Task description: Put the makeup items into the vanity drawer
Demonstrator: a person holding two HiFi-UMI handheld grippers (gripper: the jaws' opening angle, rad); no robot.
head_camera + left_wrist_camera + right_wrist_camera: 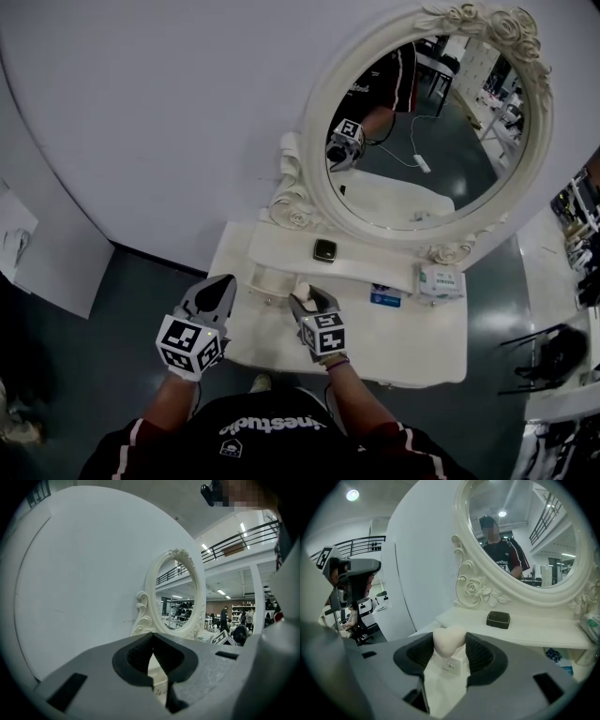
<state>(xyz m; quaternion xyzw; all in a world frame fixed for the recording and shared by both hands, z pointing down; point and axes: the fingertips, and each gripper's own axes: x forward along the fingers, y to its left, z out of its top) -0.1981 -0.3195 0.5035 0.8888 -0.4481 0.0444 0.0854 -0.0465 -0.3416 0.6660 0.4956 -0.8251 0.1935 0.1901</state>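
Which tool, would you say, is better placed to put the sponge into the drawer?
Right. The right tool grips the sponge beside the drawer; the left tool is shut, empty and farther off.

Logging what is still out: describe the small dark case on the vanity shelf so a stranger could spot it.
Find the oval mirror with its rose-carved white frame. Just below its lower rim runs a raised white shelf, and the compact lies there alone. It is small, squarish and dark, unlike the pale pack lower right.
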